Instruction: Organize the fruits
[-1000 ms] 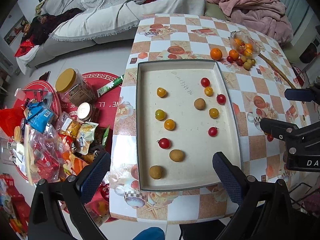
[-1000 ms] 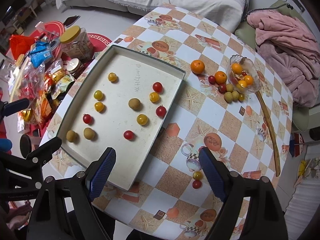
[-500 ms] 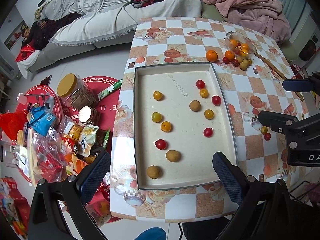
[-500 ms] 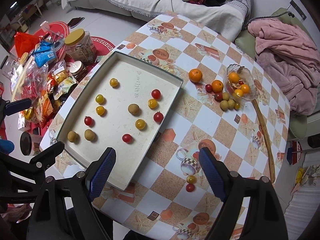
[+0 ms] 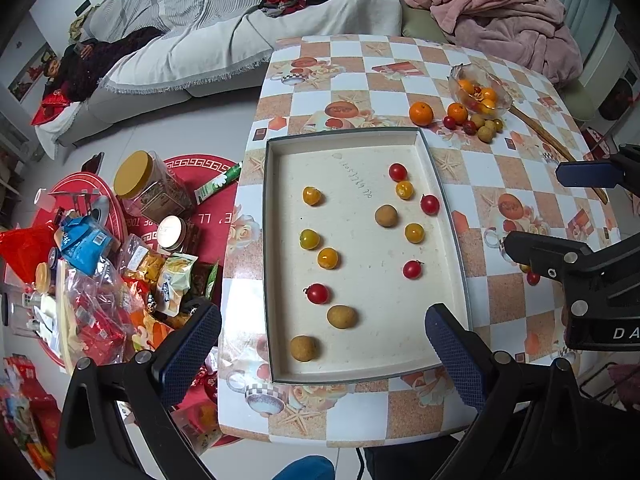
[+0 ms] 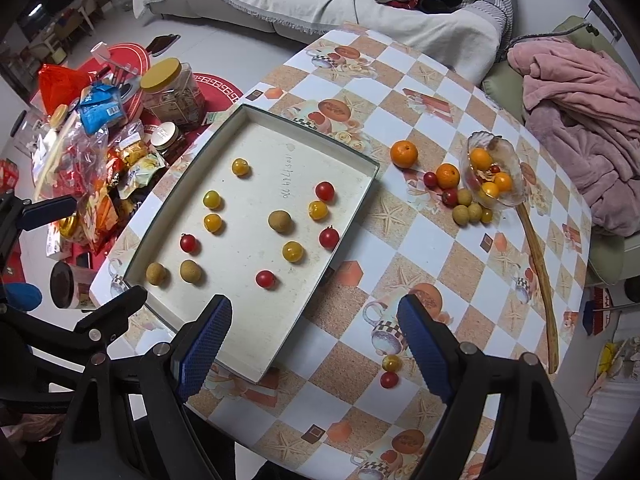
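A shallow white tray [image 5: 352,374] [image 6: 276,344] lies on the checkered table and holds several red and yellow cherry tomatoes and brown longans. A glass bowl [image 5: 498,98] [image 6: 514,196] of fruit stands at the far right, with an orange [image 5: 421,113] [image 6: 404,154] and more fruit beside it. A yellow tomato [image 6: 391,363] and a red tomato [image 6: 389,379] lie loose near the table's front. My left gripper [image 5: 324,354] is open and empty, high above the tray's near edge. My right gripper [image 6: 314,350] is open and empty, high above the tray's right corner.
A long wooden stick [image 6: 540,276] lies along the table's right side. Snack bags and jars [image 5: 120,248] clutter the floor left of the table. A sofa [image 5: 224,32] and a pink blanket [image 6: 580,120] lie beyond the table.
Both grippers have risen and drawn back from the table, so the tray and fruit look smaller. Both stay open and empty. No fruit has moved.
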Tool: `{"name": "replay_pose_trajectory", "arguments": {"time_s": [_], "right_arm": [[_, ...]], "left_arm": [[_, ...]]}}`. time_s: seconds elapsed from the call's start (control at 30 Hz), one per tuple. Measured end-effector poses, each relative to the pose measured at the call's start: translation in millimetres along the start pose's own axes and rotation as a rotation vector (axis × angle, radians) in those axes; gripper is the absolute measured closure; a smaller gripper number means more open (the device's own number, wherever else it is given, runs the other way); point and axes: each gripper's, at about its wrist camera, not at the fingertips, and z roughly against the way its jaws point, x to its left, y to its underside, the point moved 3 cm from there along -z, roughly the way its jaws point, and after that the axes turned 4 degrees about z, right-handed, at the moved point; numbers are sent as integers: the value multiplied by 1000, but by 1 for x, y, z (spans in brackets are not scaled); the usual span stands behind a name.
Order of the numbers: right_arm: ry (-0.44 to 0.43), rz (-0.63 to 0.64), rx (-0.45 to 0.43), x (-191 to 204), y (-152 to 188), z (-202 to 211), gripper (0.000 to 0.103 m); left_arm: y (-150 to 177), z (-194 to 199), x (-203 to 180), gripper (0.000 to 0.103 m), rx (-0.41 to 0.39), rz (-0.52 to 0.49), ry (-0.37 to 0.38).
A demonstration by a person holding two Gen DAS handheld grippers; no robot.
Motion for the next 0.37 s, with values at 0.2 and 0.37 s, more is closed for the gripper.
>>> {"name": "replay_pose_trajectory", "arguments": {"time_s": [0.2,0.37], "right_arm": [[-9,2,4,0,-1,-2,16],[-25,8,7,1,0,-4,16]], "left_arm": [[-3,-3,-4,0,10,1,5],[-5,-7,-4,0,17,11,18]]}}
